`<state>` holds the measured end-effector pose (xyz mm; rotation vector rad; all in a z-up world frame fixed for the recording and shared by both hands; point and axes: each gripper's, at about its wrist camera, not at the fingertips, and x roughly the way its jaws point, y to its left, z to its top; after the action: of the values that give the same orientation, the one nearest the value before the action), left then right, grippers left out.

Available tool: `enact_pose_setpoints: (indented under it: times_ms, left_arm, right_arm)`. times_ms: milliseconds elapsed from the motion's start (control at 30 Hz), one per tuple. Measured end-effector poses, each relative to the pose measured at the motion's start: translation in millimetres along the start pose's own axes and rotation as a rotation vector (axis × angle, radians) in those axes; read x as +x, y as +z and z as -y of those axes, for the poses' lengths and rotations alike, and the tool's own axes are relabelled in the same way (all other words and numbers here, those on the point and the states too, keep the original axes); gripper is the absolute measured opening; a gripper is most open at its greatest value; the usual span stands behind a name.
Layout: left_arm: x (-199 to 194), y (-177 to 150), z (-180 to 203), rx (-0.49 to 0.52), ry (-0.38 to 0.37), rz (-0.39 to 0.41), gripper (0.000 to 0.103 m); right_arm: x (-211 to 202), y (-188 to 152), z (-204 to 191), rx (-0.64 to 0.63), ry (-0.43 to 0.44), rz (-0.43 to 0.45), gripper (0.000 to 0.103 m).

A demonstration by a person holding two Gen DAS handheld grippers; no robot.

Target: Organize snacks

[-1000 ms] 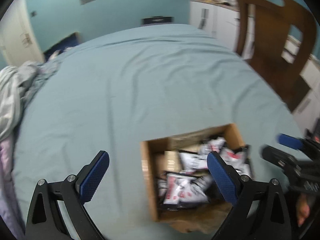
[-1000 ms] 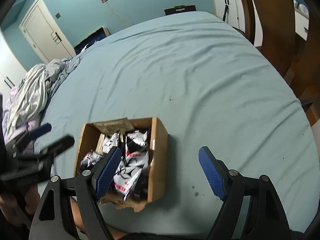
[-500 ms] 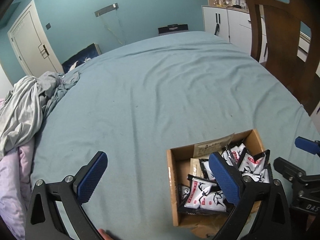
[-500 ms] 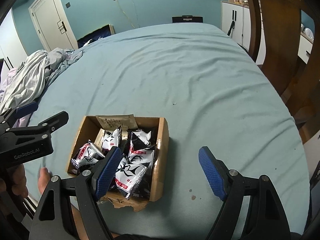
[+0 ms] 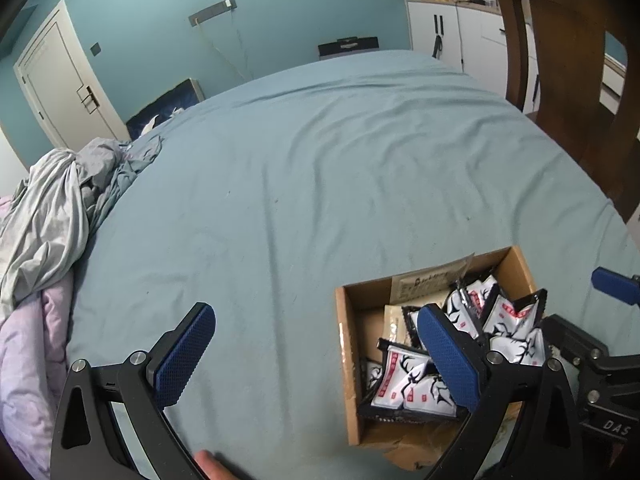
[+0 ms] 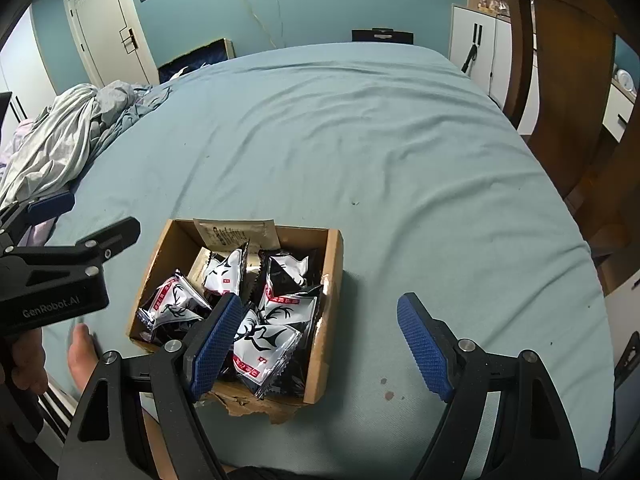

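Note:
An open cardboard box (image 5: 347,360) lies on a teal bed sheet near its front edge, holding several black-and-white snack packets (image 5: 412,384) with red labels and a tan paper packet (image 5: 430,282) against its far wall. My left gripper (image 5: 314,312) is open and empty, above the sheet just left of the box, its right finger over the packets. My right gripper (image 6: 318,304) is open and empty too, straddling the box's (image 6: 334,276) right wall, with its left finger over the packets (image 6: 264,332). Each gripper shows at the edge of the other's view.
A crumpled grey and lilac duvet (image 6: 60,140) is piled at the bed's left side. A brown wooden chair (image 6: 572,92) stands at the right edge, with white cabinets (image 5: 448,36) behind it. A person's bare toes (image 6: 80,348) show below the box's left side. The box's near flap is torn.
Both views have swung and steadied: the box sits further right in the left wrist view and more central in the right wrist view. Jaw widths look unchanged. The box and packets have not moved.

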<state>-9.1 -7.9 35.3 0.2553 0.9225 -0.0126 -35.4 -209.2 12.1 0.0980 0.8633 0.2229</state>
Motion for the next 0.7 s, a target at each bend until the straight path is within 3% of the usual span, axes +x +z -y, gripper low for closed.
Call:
enact_pose_setpoints:
  times_ms: [700]
  left_arm:
    - [0.1,-2.9,9.0,0.040,-0.016,-0.014,0.103]
  right_arm:
    - [1.3,-2.1,-0.5,-0.004,-0.006,-0.005,0.080]
